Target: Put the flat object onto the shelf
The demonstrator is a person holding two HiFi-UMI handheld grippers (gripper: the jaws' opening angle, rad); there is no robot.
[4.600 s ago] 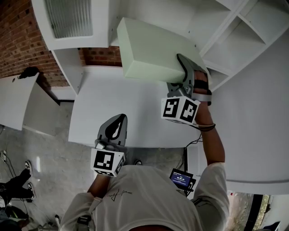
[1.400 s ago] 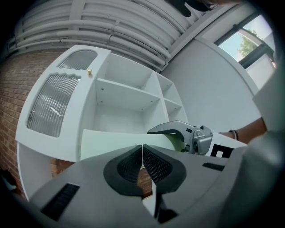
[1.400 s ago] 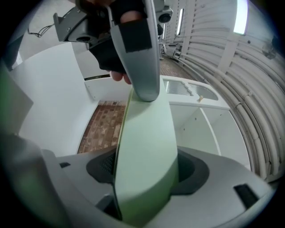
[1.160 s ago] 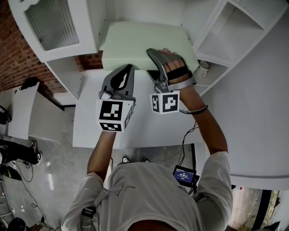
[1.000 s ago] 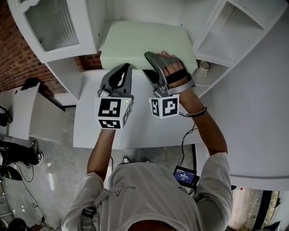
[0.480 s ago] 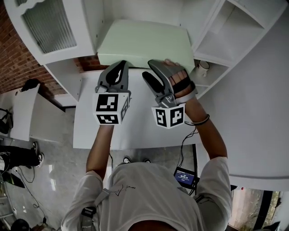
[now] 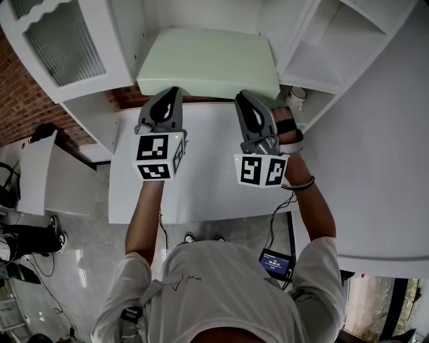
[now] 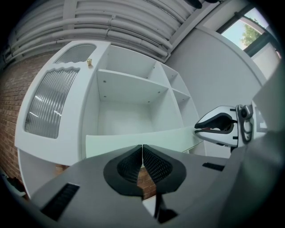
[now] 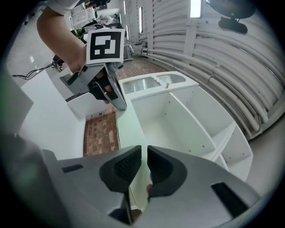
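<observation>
Where the board (image 7: 208, 60) is: flat on the shelf (image 7: 201, 15); its front edge seems to stick out a little
Left gripper (image 7: 169, 94): just in front of the board's edge; jaws pressed together; holds nothing
Right gripper (image 7: 244, 99): just in front of that edge too; jaws have just been closing, down to a thin slit; nothing in it
Done: board is up there and let go
Left: maybe one push to slide it all the way in
</observation>
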